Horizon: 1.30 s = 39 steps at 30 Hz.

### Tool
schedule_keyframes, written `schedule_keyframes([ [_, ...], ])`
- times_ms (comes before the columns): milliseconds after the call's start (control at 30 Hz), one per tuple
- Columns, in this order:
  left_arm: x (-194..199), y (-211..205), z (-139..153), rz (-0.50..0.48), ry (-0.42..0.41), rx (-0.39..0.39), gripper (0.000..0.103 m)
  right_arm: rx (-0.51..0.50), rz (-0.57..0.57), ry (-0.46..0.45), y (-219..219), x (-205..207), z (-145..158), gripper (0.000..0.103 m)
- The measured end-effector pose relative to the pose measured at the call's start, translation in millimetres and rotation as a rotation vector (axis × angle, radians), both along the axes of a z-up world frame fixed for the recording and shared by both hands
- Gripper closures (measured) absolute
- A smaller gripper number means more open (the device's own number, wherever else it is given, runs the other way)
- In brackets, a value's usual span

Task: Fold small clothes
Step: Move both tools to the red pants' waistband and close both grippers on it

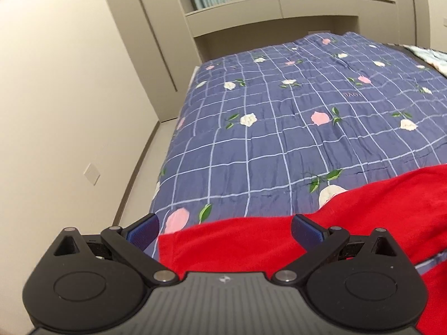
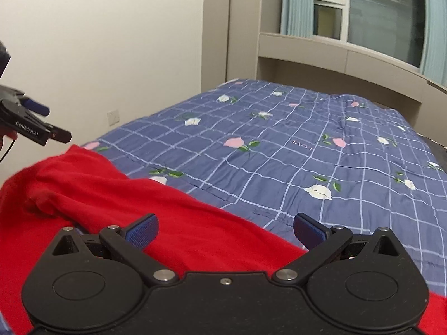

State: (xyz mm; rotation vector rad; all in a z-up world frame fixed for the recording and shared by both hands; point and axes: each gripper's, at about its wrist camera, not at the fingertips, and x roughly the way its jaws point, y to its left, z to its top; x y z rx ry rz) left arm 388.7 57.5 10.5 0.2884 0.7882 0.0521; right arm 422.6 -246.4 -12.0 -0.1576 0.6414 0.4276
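A red garment [image 1: 349, 223] lies rumpled on the near part of a bed covered by a blue checked quilt [image 1: 279, 128] with flowers. My left gripper [image 1: 225, 230] is open, hovering over the garment's near left edge with nothing between its blue pads. In the right wrist view the same red garment [image 2: 139, 203] spreads from lower left toward the middle, bunched at its left end. My right gripper [image 2: 225, 230] is open above its near edge. The left gripper [image 2: 42, 122] shows at the far left of that view, above the bunched cloth, held by a hand.
The quilt [image 2: 279, 145] stretches far ahead. A cream wall [image 1: 69, 97] runs along the bed's left side with a narrow floor gap. A beige headboard shelf [image 2: 349, 64] and a curtained window [image 2: 363, 14] stand beyond. Another patterned cloth [image 1: 430, 55] lies at the far right.
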Motion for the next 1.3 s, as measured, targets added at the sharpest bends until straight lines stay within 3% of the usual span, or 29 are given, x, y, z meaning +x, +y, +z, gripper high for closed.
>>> schedule_keyframes([
  [167, 22.6, 6.9, -16.2, -0.089, 0.024, 0.015, 0.000, -0.007, 0.081, 0.037, -7.5, 32.8, -13.1, 0.001],
  [400, 51.1, 30.5, -34.2, -0.271, 0.062, -0.001, 0.000, 0.013, 0.110, 0.148, -19.3, 71.9, -31.6, 0.004],
  [567, 70.4, 27.7, -48.9, -0.391, 0.136, -0.063, 0.001, 0.029, 0.140, 0.205, -21.8, 85.5, -43.1, 0.020],
  [700, 81.3, 14.7, -65.4, -0.483, 0.203, -0.050, 0.005, 0.035, 0.168, 0.243, -17.4, 94.7, -50.4, 0.035],
  [767, 86.9, 14.3, -71.4, -0.491, 0.239, -0.039, 0.009, 0.022, 0.192, 0.260, -12.5, 98.8, -53.3, 0.041],
  [933, 100.1, 28.4, -79.9, -0.478, 0.336, -0.051, 0.015, 0.005, 0.232, 0.304, 0.2, 110.5, -61.0, 0.046],
  [1033, 104.4, 34.2, -87.7, -0.456, 0.401, -0.058, 0.028, 0.000, 0.228, 0.322, 3.8, 115.3, -64.5, 0.051],
  [1100, 104.3, 35.5, -88.0, -0.443, 0.405, -0.086, 0.045, 0.006, 0.218, 0.335, 3.8, 117.2, -65.8, 0.057],
  [1133, 103.5, 34.8, -87.3, -0.438, 0.400, -0.095, 0.050, 0.007, 0.215, 0.338, 3.3, 117.3, -65.8, 0.063],
  [1200, 101.4, 32.4, -85.3, -0.418, 0.384, -0.090, 0.079, 0.002, 0.213, 0.341, 4.4, 116.3, -64.6, 0.076],
  [1233, 100.0, 30.9, -84.4, -0.399, 0.375, -0.075, 0.085, -0.002, 0.215, 0.341, 5.4, 114.7, -63.4, 0.090],
  [1300, 99.2, 29.6, -81.8, -0.364, 0.367, -0.064, 0.094, -0.027, 0.229, 0.330, 9.7, 110.2, -60.2, 0.099],
])
